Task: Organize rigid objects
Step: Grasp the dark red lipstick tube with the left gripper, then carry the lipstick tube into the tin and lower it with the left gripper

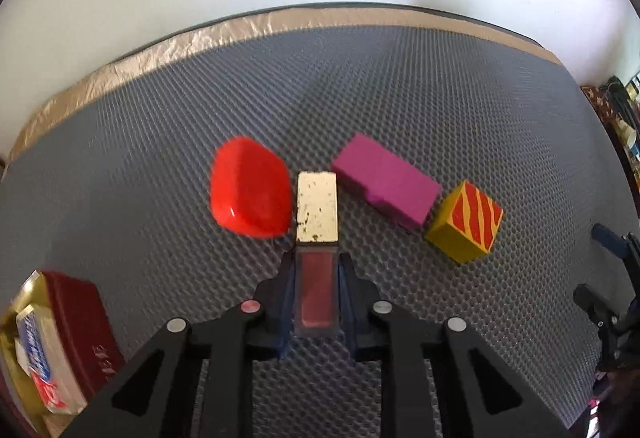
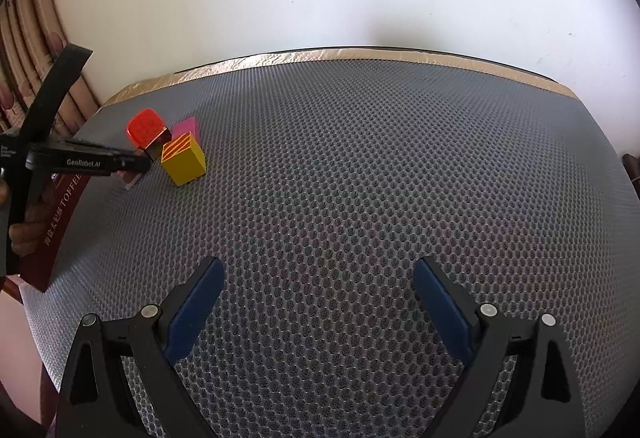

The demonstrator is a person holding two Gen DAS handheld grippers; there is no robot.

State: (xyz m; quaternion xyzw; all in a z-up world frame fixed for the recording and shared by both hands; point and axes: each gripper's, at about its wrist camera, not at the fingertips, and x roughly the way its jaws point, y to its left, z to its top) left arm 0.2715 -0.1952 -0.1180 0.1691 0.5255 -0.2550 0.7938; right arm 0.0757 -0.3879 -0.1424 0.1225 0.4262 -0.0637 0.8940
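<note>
While the left gripper (image 1: 317, 292) pinches the clear, reddish body of a lip-gloss tube (image 1: 317, 234) between its blue pads, the tube's worn gold cap sticks out straight ahead of the fingertips, low over the grey honeycomb mat (image 1: 480, 110). Just off the cap's left side sits a glossy red rounded case (image 1: 250, 187), nearly touching it. Ahead and to the right of the cap lies a magenta block (image 1: 386, 185), set at a slant, and further right, close by that block's near end, a yellow cube with red stripes (image 1: 466, 222) rests on the mat. Down by the gripper's left flank, at the mat's edge, a dark red toffee box (image 1: 76, 322) holds a white and blue packet.

Over on the other side, the right gripper (image 2: 318, 290) hovers with its jaws spread wide and nothing between them, only bare mat under the blue pads. From its viewpoint the cluster is far off to the front left: the red case (image 2: 145, 126), a sliver of the magenta block (image 2: 186, 126) and the striped cube (image 2: 183, 158), with the left gripper's black frame reaching in beside them.
</note>
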